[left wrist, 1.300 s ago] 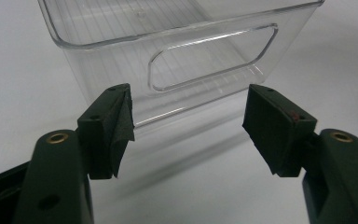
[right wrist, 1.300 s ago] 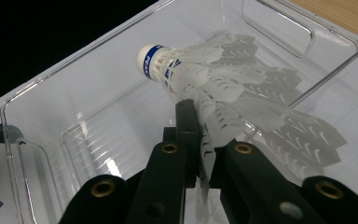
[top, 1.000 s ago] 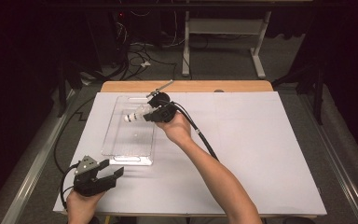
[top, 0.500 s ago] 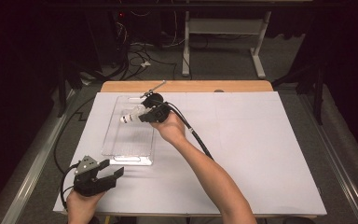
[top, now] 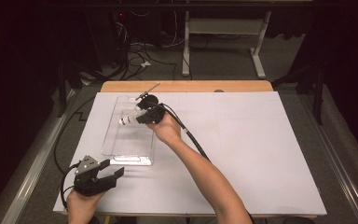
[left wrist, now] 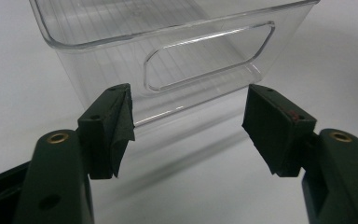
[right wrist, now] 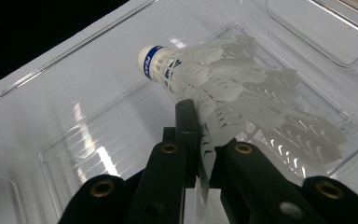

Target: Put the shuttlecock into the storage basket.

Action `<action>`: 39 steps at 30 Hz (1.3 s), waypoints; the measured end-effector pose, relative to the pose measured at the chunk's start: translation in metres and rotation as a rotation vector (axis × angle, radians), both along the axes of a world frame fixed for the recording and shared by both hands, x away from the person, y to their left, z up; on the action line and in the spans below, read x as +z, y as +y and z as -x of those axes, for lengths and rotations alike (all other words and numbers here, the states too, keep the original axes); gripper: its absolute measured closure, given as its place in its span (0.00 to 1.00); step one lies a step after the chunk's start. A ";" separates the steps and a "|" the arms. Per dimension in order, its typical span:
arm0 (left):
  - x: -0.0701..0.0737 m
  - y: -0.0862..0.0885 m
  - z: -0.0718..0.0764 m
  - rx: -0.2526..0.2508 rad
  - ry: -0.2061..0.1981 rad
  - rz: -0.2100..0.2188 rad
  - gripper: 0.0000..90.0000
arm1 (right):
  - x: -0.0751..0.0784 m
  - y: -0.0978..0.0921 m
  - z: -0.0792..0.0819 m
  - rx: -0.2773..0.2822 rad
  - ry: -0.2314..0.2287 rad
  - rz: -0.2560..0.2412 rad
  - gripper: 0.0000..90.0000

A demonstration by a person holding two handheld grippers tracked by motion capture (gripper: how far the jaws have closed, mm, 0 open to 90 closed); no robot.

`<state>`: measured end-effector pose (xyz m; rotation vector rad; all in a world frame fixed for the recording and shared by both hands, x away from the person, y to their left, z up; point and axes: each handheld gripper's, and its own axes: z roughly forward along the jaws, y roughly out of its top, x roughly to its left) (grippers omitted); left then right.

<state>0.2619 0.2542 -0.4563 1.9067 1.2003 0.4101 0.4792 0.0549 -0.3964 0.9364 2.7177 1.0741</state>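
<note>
I see a white sheet covering the table, with a dark floor and cables behind it. Nearest to me, at the left, my left gripper rests on the sheet with its jaws spread apart and nothing between them, just before the near end of the clear plastic bin. Farther, my right gripper is over the far part of the bin, its jaws clenched on the feathers of a white shuttlecock, whose cork points left.

shuttlecock over the clear bin, which sits left on the table.
</note>
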 end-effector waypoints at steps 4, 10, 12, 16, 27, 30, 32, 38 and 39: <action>0.000 0.000 0.000 -0.001 -0.001 -0.001 0.38 | -0.003 0.002 -0.001 0.000 0.002 0.006 0.99; 0.000 0.000 0.000 -0.003 0.000 -0.004 0.38 | -0.007 0.004 -0.003 -0.004 0.011 0.012 0.98; 0.000 0.000 0.000 -0.002 0.000 -0.002 0.38 | -0.009 0.005 -0.003 -0.010 0.016 0.014 0.98; 0.000 0.000 0.000 -0.004 0.000 -0.005 0.38 | -0.009 0.008 -0.003 -0.008 0.012 0.018 0.98; 0.000 0.000 0.000 -0.005 -0.001 -0.006 0.38 | -0.011 0.015 -0.003 0.002 0.010 0.033 0.98; 0.000 0.000 0.000 -0.006 -0.001 -0.006 0.38 | -0.012 0.016 -0.003 0.006 0.004 0.042 0.97; 0.000 0.000 0.000 -0.005 -0.001 -0.006 0.38 | -0.012 0.017 -0.002 -0.002 0.004 0.054 0.97; 0.000 0.000 0.000 -0.007 -0.001 -0.006 0.38 | -0.013 0.020 -0.002 0.008 -0.010 0.066 0.97; 0.000 0.000 0.000 -0.007 -0.001 -0.006 0.38 | -0.013 0.020 -0.002 0.001 -0.005 0.068 0.97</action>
